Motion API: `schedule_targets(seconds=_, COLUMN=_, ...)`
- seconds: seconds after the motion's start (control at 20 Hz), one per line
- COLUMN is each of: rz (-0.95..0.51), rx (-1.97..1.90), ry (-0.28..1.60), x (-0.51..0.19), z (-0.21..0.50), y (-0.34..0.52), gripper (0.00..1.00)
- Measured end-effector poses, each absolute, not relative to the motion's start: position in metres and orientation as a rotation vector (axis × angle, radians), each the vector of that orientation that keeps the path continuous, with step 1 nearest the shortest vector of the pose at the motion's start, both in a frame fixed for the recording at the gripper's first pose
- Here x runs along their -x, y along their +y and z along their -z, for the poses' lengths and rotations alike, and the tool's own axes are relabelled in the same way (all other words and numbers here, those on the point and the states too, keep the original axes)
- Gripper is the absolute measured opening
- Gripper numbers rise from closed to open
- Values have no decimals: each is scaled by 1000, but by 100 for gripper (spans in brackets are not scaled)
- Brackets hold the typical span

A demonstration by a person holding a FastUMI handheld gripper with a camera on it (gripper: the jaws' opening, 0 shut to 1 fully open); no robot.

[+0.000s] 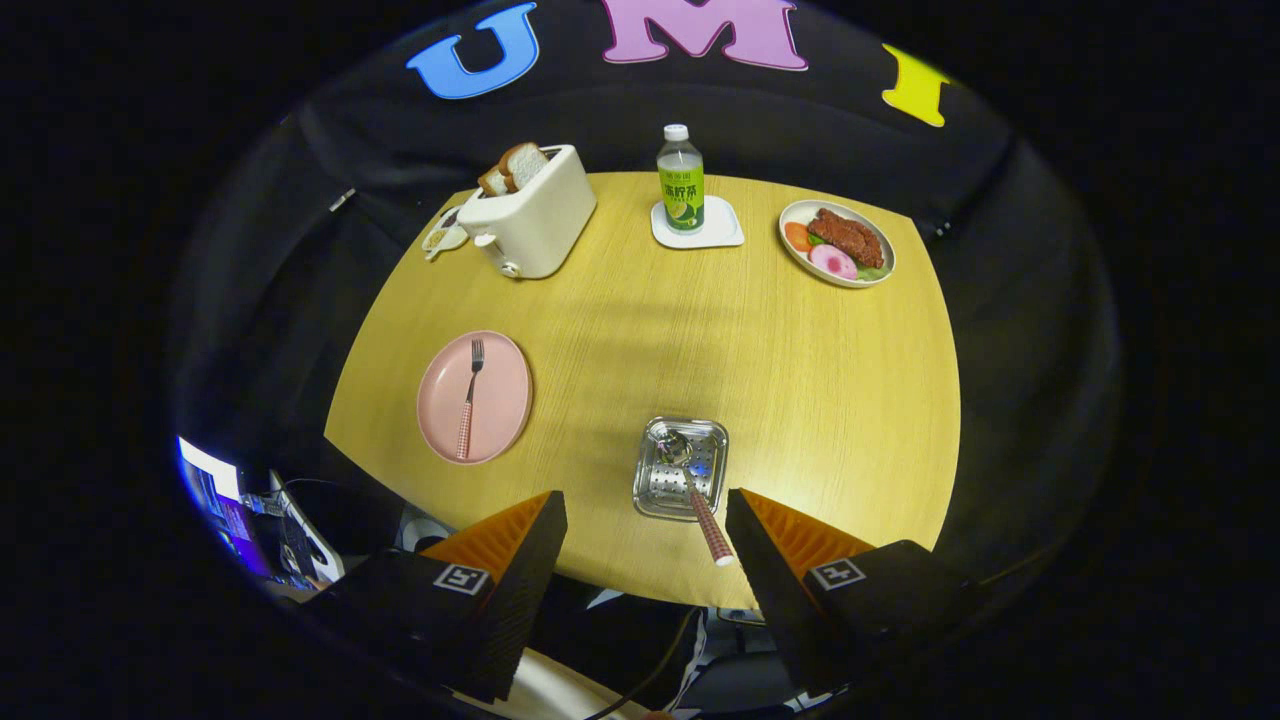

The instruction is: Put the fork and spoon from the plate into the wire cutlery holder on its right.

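Your gripper (645, 520) is wide open w/ nothing in it, held high above the near edge of the table (800, 380). The spoon (690, 480) already sits in the cutlery holder (681, 467), bowl down inside, handle leaning out toward you and ending just beside your right finger; that half looks done. The fork (470, 395) is what's left: it lies flat on the pink plate (500, 400), tines pointing away from you, handle toward you, well off to the left of your fingers. You'd do best to swing left and come down over the handle end, fingers straddling the handle across its width, not along it. It lies flat on the plate, so go low and close gently, else it may skid or tip out of the grip. Once it's up, carry it right, clear of the spoon handle, and drop it tines-first into the free part of the holder. Hard to tell from this height: how deep the holder is and how much room the spoon leaves. The toaster (530, 215), bottle (681, 180) and food plate (837, 243) stand far back, well apart from your path.
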State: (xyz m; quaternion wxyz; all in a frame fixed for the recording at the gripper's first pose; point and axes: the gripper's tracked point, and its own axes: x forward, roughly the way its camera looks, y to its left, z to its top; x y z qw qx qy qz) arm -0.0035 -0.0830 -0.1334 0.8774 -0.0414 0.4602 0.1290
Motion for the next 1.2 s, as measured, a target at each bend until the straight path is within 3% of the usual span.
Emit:
schedule_targets(seconds=0.45, rz=-254, rx=38, ry=653, x=-4, z=109, y=-2, gripper=99)
schedule_targets(seconds=1.2, rz=-407, rx=157, ry=762, x=-27, z=235, y=168, gripper=99)
